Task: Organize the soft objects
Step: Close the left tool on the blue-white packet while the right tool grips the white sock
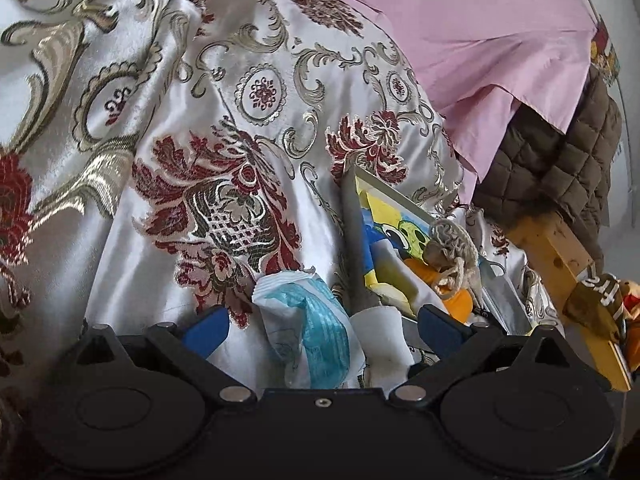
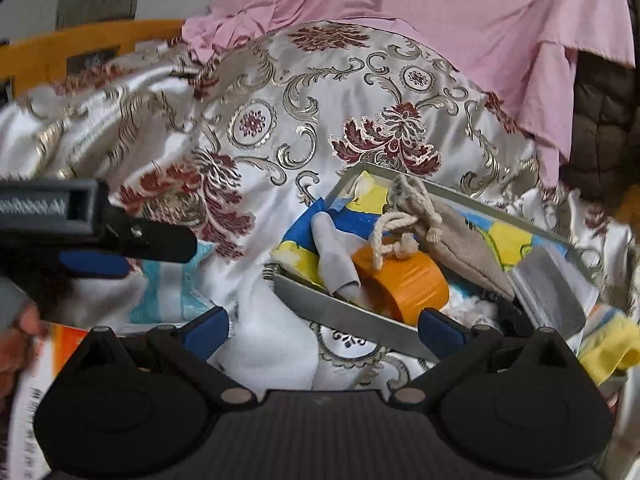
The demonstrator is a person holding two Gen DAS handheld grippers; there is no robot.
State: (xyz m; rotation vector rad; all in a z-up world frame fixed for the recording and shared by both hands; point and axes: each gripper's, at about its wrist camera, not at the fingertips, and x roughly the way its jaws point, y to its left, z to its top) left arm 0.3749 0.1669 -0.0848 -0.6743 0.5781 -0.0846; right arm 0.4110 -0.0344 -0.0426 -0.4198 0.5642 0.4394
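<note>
A grey tray [image 2: 344, 312] lies on the floral satin cover [image 2: 280, 128]. It holds a beige drawstring pouch [image 2: 460, 240], an orange roll [image 2: 404, 284] and a grey cloth [image 2: 336, 260]. My left gripper [image 1: 320, 328] is open, with a crumpled white and light-blue packet [image 1: 316, 328] between its blue fingers [image 1: 206, 330]. My right gripper [image 2: 324, 330] is open and empty, just in front of the tray's near rim. The left gripper also shows in the right wrist view [image 2: 100, 244], low at the left over the light-blue packet [image 2: 168, 288]. The tray shows in the left wrist view [image 1: 354, 240] with the pouch [image 1: 452, 248].
A pink sheet [image 2: 460, 32] drapes behind the satin cover. A brown quilted jacket [image 1: 560, 168] and a wooden beam [image 1: 560, 264] are at the right. A yellow cloth [image 2: 608, 348] lies at the right edge. An orange rail [image 2: 80, 40] runs at the far left.
</note>
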